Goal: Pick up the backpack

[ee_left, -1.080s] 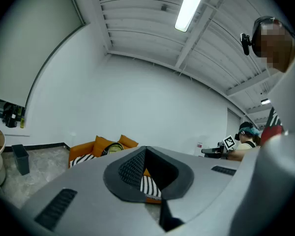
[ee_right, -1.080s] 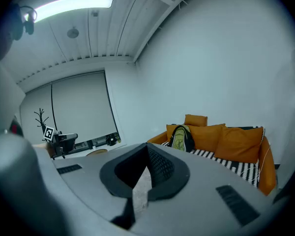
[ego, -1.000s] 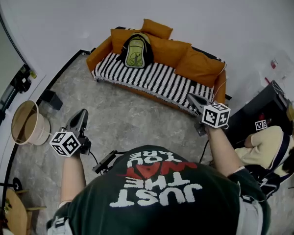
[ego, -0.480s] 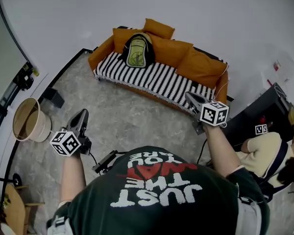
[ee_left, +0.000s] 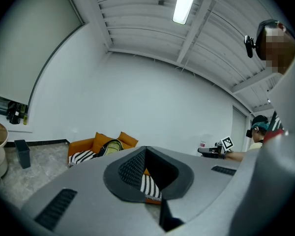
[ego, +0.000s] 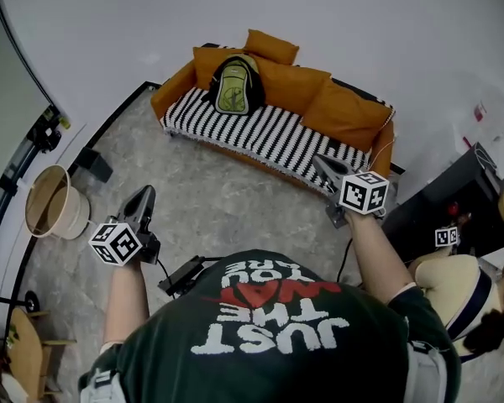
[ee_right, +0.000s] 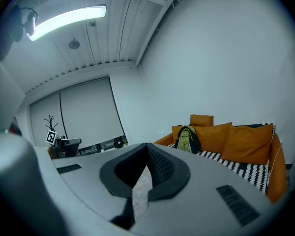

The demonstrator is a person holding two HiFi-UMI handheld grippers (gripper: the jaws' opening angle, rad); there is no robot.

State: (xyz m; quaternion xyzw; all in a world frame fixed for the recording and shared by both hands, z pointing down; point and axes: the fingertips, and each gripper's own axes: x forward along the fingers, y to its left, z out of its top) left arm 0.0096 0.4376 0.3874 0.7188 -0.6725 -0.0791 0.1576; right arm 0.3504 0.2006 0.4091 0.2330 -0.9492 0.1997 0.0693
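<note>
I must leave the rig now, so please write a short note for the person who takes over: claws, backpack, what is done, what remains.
Left claw: shut, empty, over the floor.
Right claw: shut, empty, toward the right end of the sofa.
Backpack: upright on the sofa, leaning on the orange cushions, far from both claws.
Done: nothing yet.
Left: approach, open a claw, grip the backpack, lift it.

An orange sofa [ego: 269,137] with a black-and-white striped seat stands against a white wall [ego: 235,7]. Orange cushions [ego: 344,112] line the sofa's back. Well left of the sofa sits a round tan bin [ego: 55,212]. To the sofa's right are a black desk [ego: 462,191] and a seated person [ego: 454,288] in pale yellow.
</note>
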